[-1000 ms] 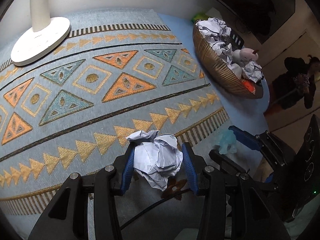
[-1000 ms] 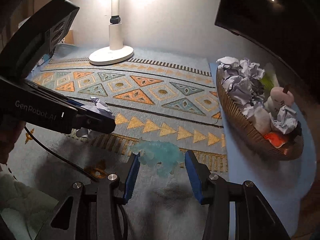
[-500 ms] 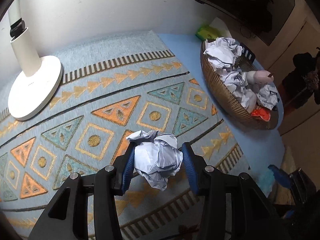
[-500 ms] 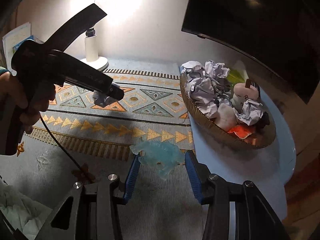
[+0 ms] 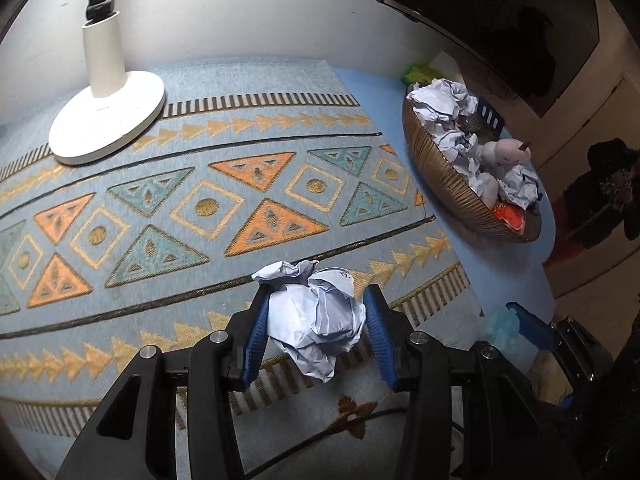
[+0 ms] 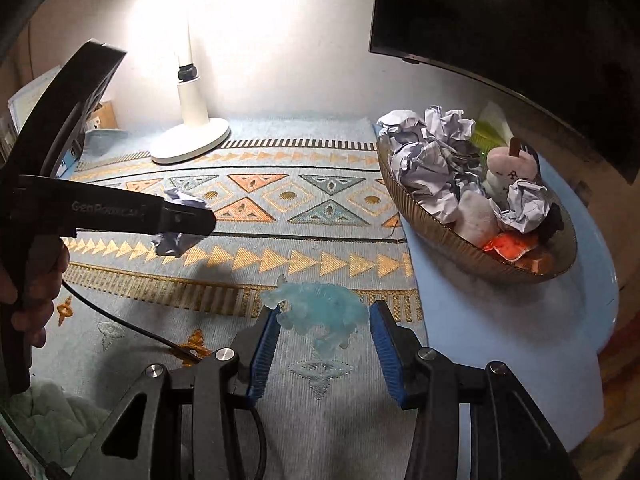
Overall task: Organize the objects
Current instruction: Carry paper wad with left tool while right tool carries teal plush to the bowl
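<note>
My left gripper (image 5: 316, 320) is shut on a crumpled white paper ball (image 5: 316, 316), held above the patterned blue rug (image 5: 200, 208). From the right wrist view the same paper ball (image 6: 180, 220) hangs in the left gripper (image 6: 188, 220) at the left. My right gripper (image 6: 324, 320) is shut on a translucent blue toy animal (image 6: 320, 312), over the rug's near edge. A ribbed golden basket (image 6: 452, 236) at the right holds several paper balls, a pink plush and an orange item. The basket (image 5: 444, 176) lies far right of the left gripper.
A white lamp base (image 5: 108, 120) stands at the back left of the rug. The basket rests on a light blue round table (image 6: 500, 320). A dark screen (image 6: 520, 20) hangs on the wall behind. A black cable (image 6: 128, 328) trails over the rug.
Both grippers have risen from the rug with their loads and come nearer the basket. The left gripper swung toward the rug's middle, then back a little.
</note>
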Demonstrator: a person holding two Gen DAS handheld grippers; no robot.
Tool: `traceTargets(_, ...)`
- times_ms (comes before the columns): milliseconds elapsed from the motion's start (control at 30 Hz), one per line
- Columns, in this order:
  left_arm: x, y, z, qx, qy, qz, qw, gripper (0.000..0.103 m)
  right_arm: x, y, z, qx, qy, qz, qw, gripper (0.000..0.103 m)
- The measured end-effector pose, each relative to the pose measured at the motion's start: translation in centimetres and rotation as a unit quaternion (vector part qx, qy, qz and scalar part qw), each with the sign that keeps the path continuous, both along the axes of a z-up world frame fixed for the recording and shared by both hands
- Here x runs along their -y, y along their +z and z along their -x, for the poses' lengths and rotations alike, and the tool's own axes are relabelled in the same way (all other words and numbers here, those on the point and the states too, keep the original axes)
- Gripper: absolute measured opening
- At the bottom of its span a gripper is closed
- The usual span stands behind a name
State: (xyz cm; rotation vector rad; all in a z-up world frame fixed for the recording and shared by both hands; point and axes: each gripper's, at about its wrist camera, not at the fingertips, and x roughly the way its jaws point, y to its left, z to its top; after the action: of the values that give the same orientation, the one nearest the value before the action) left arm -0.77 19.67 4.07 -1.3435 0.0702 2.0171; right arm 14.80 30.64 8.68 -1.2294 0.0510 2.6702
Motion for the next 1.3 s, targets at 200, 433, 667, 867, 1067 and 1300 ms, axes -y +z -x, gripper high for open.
traceTargets(200,1.0,1.0,1.1,-0.012,0.028,-0.010,0.9995,0.043,-1.1,0.0,-0.1,-0.002,-0.018,0.022,1.000,0.045)
traceTargets(433,1.2,1.9,1.1,-0.025,0.037,-0.022,0.9987,0.043,-2.5,0.2,-0.4,-0.004,-0.038,0.032,0.999,0.045)
traceTargets(667,-1.6,4.8,1.5,-0.055,0.026,-0.079,0.9950,0.043,-5.4,2.1,-1.2,-0.043,-0.072,0.020,0.996,0.045)
traceTargets(867,-7.8,8.3,1.9,-0.096,-0.040,-0.100,0.9895,0.043,-10.1,4.0,0.8,-0.082,-0.111,-0.003,0.990,0.045)
traceTargets(1067,-16.2,9.6,0.6,-0.154,-0.130,-0.057,0.9779,0.043,-15.5,6.9,2.9,-0.129,-0.168,-0.033,0.977,0.045)
traceTargets(1300,-24.3,8.9,0.2,-0.168,-0.165,-0.015,0.9719,0.047,-22.4,7.7,4.7,-0.128,-0.223,-0.008,0.966,0.045)
